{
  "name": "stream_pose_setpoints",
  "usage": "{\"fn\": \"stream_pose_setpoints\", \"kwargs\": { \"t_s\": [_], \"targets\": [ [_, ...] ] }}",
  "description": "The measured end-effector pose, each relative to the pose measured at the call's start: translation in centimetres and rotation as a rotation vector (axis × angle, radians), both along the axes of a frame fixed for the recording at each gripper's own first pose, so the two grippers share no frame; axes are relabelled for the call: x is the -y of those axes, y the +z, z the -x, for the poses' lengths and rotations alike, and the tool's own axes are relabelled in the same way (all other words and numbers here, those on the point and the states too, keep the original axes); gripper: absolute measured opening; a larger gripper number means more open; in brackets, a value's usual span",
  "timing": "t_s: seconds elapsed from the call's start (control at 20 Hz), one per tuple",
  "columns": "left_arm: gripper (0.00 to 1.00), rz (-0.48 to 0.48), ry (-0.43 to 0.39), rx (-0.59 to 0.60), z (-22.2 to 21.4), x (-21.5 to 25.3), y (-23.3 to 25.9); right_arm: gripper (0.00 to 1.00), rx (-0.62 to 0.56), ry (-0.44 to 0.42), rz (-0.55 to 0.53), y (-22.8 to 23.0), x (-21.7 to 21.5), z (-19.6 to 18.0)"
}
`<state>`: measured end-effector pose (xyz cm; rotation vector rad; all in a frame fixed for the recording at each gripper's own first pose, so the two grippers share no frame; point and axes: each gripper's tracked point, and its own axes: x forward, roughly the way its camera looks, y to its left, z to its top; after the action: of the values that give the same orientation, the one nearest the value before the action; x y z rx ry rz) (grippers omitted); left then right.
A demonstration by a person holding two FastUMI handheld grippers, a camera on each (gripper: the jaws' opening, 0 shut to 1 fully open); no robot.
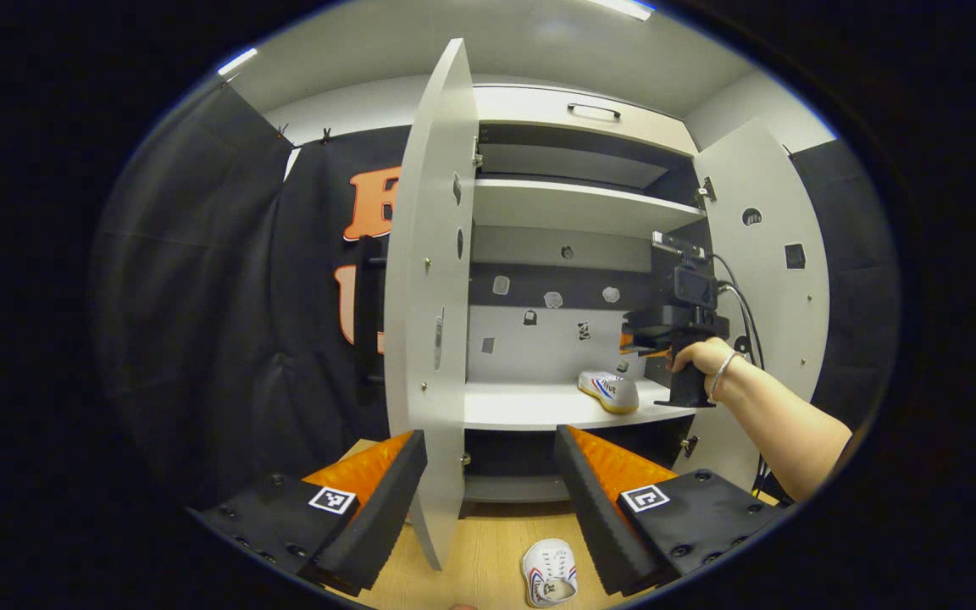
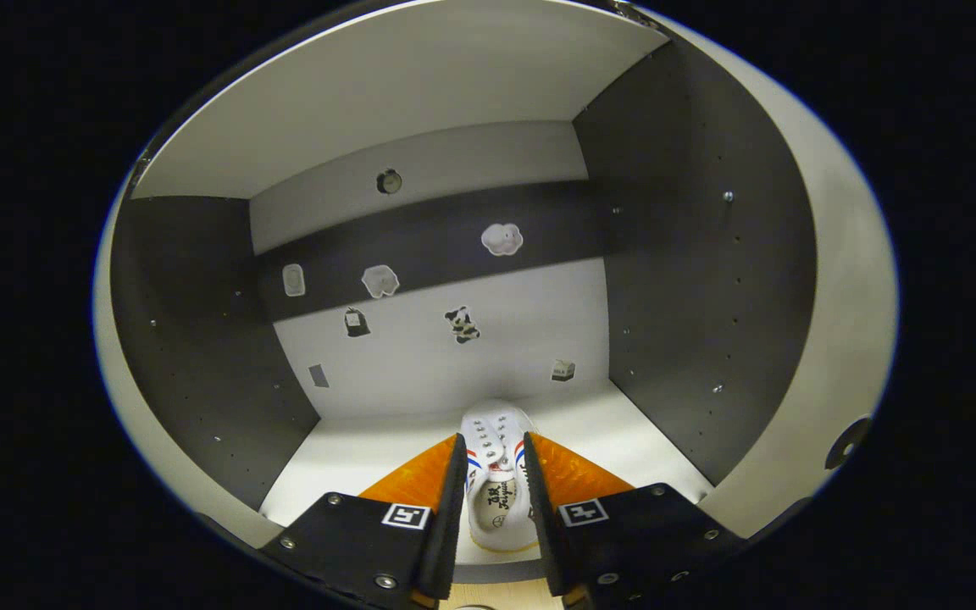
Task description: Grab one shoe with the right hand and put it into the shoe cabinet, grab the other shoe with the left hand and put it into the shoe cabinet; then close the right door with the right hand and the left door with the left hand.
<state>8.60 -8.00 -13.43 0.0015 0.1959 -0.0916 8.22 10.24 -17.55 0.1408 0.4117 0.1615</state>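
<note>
Left gripper view: wooden floor (image 1: 488, 551) | cabinet shelf (image 1: 530, 405) | 2 doors ajar

One white shoe (image 2: 496, 474) with red-blue stripes stood on the cabinet shelf (image 1: 530, 405); the other (image 1: 549, 573) lay on the wooden floor, apparently upright. Both doors (image 1: 429, 305) open.
</note>
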Motion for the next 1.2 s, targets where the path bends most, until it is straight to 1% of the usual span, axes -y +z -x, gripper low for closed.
{"fn": "stream_pose_setpoints", "kwargs": {
  "t_s": [0.15,0.2,0.35,0.4,0.5,0.6,0.7,0.9,1.0,1.1,1.2],
  "targets": [
    [0.98,0.007,-0.038,-0.020,0.6,1.2,-1.0,0.52,0.071,0.029,0.011,1.4,-0.1,0.1],
    [0.98,0.009,-0.050,-0.029,0.8,1.6,-1.5,0.61,0.104,0.032,0.025,1.9,0.1,-0.1],
    [0.98,0.005,-0.067,-0.067,1.5,2.2,-3.7,0.73,0.200,0.057,0.047,3.7,0.5,-0.4],
    [0.98,0.007,-0.079,-0.088,1.6,2.5,-4.6,0.80,0.222,0.063,0.056,4.1,0.5,-0.4],
    [0.98,0.008,-0.099,-0.128,2.4,3.3,-6.9,0.88,0.278,0.078,0.089,5.1,1.1,-0.4],
    [0.98,0.009,-0.117,-0.187,3.0,3.9,-9.9,0.92,0.309,0.090,0.112,5.7,1.6,0.0],
    [0.98,0.007,-0.129,-0.233,3.5,4.3,-12.7,0.93,0.322,0.102,0.102,6.2,1.6,0.6],
    [0.98,-0.072,-0.161,-0.327,4.1,5.1,-19.1,0.93,0.348,0.099,0.092,7.5,2.5,2.6],
    [0.98,-0.074,-0.185,-0.393,4.5,5.9,-22.6,0.93,0.370,0.095,0.102,7.8,3.0,2.7],
    [0.98,-0.054,-0.199,-0.454,4.9,6.7,-26.1,0.93,0.394,0.089,0.115,8.2,3.4,2.5],
    [0.98,-0.065,-0.192,-0.537,5.7,6.6,-29.8,0.93,0.411,0.094,0.125,8.4,3.6,2.6]
  ]
}}
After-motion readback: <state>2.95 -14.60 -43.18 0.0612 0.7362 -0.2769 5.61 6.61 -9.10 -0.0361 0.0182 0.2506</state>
